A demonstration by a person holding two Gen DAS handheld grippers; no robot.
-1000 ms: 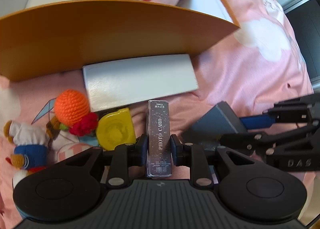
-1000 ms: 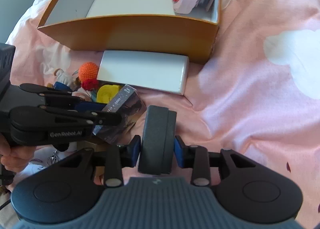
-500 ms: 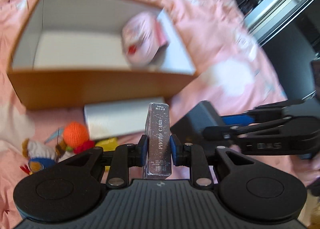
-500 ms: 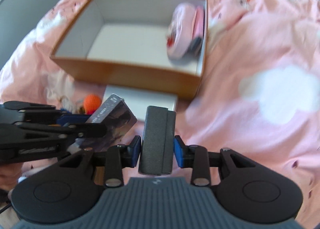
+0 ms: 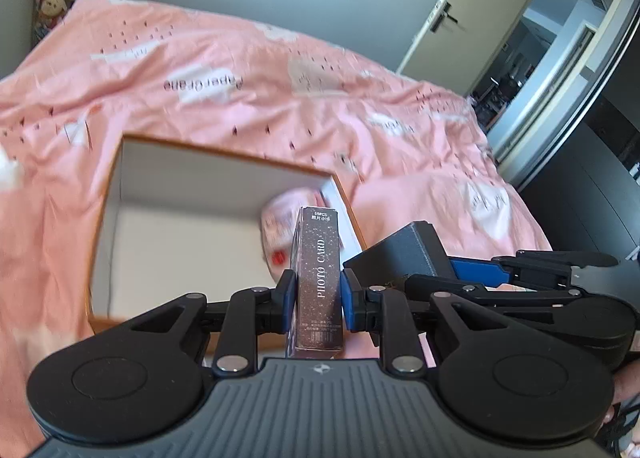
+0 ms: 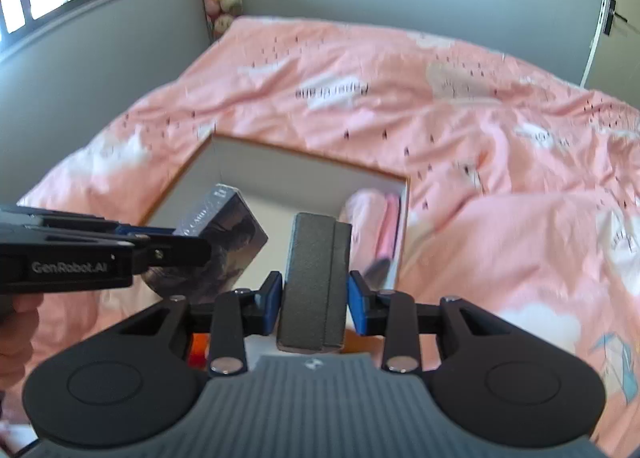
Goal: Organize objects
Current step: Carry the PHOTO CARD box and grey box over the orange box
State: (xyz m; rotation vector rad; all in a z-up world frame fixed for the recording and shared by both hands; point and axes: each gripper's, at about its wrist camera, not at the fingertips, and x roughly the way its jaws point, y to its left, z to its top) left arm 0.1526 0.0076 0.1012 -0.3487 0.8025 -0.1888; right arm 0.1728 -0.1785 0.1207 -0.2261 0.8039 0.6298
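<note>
Where the box (image 5: 108, 226) sits open, a pink pouch (image 6: 372, 218) occupies one corner.

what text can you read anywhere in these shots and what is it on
"PHOTO CARD": side of the sparkly box held in the left gripper.
"55PCS": top of that same side; the small characters under it and the fine print at its base are too small to read.
"GenRobot.AI": side of the left gripper's body, seen from the right wrist.
Dark lettering on the pink duvet: appears upside down, too blurred to read.
</note>
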